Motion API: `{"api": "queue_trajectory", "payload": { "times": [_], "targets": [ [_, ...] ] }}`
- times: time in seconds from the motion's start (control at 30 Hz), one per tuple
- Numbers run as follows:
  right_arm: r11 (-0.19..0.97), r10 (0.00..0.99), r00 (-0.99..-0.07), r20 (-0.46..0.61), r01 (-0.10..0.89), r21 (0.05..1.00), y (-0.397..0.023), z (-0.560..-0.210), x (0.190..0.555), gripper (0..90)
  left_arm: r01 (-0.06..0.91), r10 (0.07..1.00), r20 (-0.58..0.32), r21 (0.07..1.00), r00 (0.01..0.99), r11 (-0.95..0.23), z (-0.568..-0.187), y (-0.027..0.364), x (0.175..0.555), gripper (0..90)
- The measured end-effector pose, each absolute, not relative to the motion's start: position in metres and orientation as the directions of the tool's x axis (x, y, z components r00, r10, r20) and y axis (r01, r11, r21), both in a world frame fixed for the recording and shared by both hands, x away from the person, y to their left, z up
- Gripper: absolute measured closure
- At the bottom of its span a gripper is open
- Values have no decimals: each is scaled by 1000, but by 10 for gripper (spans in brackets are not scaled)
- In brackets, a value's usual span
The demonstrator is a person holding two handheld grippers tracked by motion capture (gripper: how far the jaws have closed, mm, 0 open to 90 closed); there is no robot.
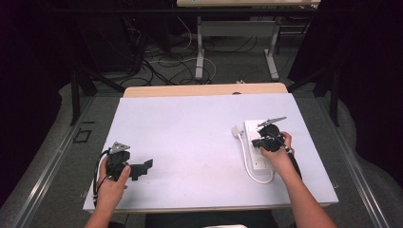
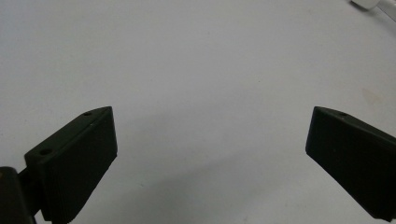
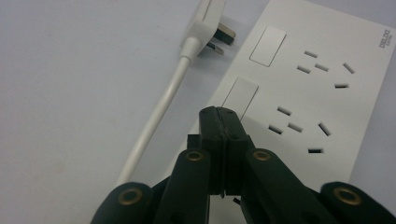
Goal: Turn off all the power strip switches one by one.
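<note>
A: Looking down from the high view, we see the table (image 1: 190, 142) first, a pale sheet covering nearly all of it, with a strip of light wood bare along the far edge.

B: Next in size we have the white power strip (image 1: 254, 145), lying flat on the right half of the table under the right hand (image 1: 275, 154). In the right gripper view we can count two rocker switches and two sets of socket slots on the power strip (image 3: 322, 93).

A: We also follow its white cord (image 1: 249, 166), which loops off the near end and runs back along the left side of the strip to the white plug (image 1: 236, 130), resting on the sheet just beside the strip's far corner. In the right gripper view the plug (image 3: 210, 23) lies with its metal pins pointing toward the strip, unplugged.

B: Then the tools. We see the left gripper (image 1: 145, 168) at the near left of the table, well apart from the strip. In the left gripper view its jaws stand spread wide over bare sheet, nothing between them.

A: And the right gripper (image 3: 223, 116) has its jaws pressed together, pinching nothing, with the tips just at or over the nearer rocker switch (image 3: 240, 95). We cannot tell whether they touch it.
</note>
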State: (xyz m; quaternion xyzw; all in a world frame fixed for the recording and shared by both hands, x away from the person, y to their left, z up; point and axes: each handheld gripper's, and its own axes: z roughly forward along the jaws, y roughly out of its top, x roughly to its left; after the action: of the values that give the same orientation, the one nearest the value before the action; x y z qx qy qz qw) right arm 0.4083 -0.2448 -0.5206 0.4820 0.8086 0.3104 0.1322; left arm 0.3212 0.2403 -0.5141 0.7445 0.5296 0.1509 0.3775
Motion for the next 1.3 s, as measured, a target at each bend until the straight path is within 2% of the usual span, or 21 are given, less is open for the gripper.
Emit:
{"api": "queue_trajectory", "payload": {
  "times": [1.3],
  "targets": [
    [350, 861, -503, 72, 691, 633, -244, -524, 408, 900, 674, 902, -170, 722, 396, -160, -514, 241, 321, 21]
  ]
}}
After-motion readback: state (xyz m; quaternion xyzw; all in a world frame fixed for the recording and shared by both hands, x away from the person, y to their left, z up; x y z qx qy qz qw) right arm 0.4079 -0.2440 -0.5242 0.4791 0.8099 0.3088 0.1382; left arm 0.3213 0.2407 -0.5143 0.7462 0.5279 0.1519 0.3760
